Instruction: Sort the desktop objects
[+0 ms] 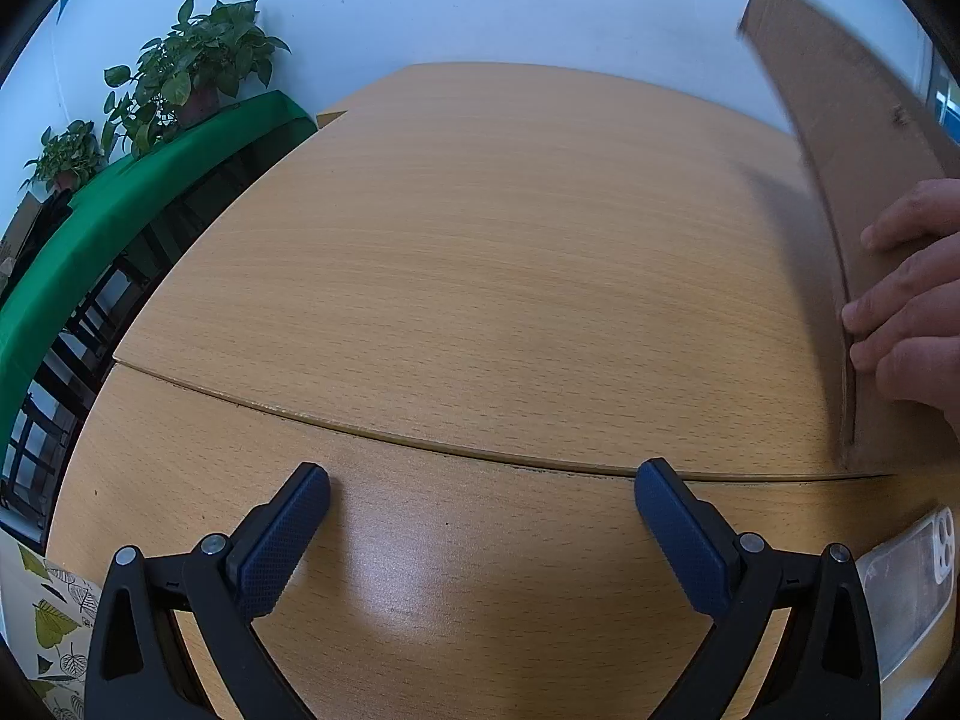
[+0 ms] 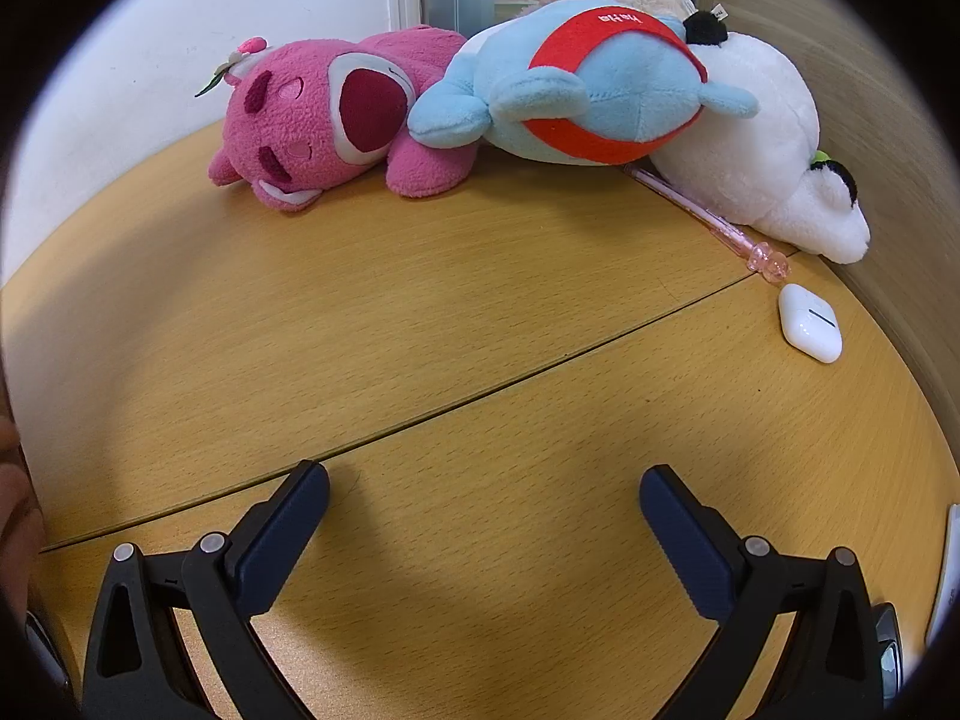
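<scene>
your left hand-held gripper (image 1: 480,489) and right hand-held gripper (image 2: 483,495) both gape empty over the desk (image 2: 420,312), plush toys (image 2: 540,96) beyond.

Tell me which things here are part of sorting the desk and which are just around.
To sort: pink plush, blue plush, white plush, pink pen, earbud case, phone case, cardboard.
Just around: potted plants, green ledge.
</scene>
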`<act>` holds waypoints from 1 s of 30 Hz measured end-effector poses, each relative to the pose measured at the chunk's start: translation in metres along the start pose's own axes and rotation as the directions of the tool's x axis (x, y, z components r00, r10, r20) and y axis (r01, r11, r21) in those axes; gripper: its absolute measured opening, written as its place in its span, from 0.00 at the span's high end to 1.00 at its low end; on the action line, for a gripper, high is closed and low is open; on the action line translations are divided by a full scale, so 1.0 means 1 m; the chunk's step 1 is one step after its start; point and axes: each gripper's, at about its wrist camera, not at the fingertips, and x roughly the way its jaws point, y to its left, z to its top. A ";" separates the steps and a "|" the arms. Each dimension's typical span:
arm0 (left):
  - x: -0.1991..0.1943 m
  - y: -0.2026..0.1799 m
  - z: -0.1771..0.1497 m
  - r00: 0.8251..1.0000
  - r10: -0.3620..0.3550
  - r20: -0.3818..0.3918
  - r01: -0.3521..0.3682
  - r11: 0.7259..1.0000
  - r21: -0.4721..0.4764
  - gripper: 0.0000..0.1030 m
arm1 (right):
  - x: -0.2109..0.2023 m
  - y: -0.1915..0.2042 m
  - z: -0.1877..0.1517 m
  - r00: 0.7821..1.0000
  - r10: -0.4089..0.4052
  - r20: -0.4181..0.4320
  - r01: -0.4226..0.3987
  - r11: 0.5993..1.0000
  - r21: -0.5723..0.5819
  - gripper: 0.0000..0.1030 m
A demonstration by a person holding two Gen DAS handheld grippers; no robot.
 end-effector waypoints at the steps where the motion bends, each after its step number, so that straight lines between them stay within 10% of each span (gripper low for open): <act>1: 0.000 0.000 0.000 1.000 0.000 0.000 0.000 1.000 0.000 0.00 | 0.000 0.001 0.000 1.000 0.000 0.000 0.000 1.000 0.000 0.00; 30: 0.000 0.000 0.000 1.000 0.003 0.000 -0.003 1.000 -0.004 0.00 | -0.004 0.004 -0.005 1.000 -0.001 0.001 0.001 1.000 0.004 0.00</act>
